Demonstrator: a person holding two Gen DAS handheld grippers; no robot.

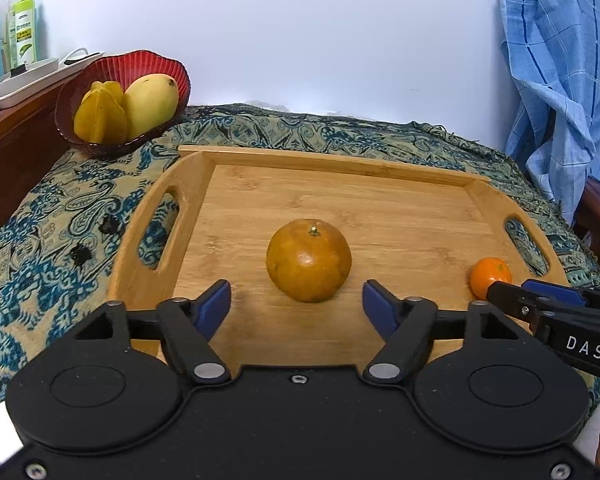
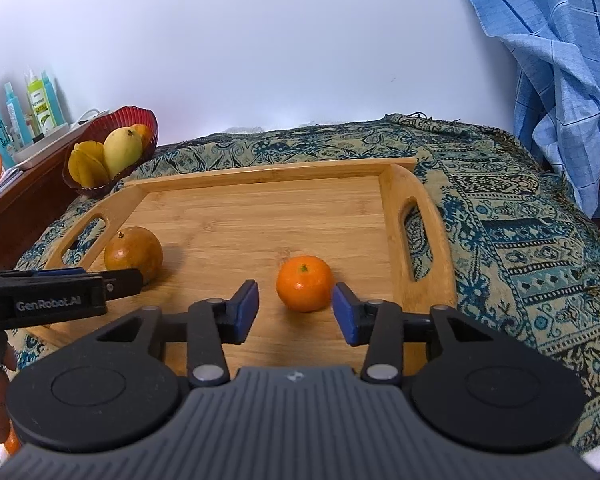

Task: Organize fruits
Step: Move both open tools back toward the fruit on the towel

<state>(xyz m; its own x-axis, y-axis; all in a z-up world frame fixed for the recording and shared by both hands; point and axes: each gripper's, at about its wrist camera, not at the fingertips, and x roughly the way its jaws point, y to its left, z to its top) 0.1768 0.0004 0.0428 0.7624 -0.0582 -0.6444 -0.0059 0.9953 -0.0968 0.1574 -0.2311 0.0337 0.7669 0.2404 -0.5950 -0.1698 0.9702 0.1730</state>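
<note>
Both grippers, left gripper (image 1: 296, 304) and right gripper (image 2: 296, 312), are hanging released over the tray (image 1: 340, 160), big orange (image 1: 309, 260) and small orange (image 2: 305, 283) sitting loose there. Guessing they're dropped off, next is fetching more from the bowl (image 1: 140, 64).

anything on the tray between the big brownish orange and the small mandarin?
Only bare tray board between the big orange and the mandarin, clearest in the right wrist view. The left gripper's finger overlaps the orange's near side there.
</note>
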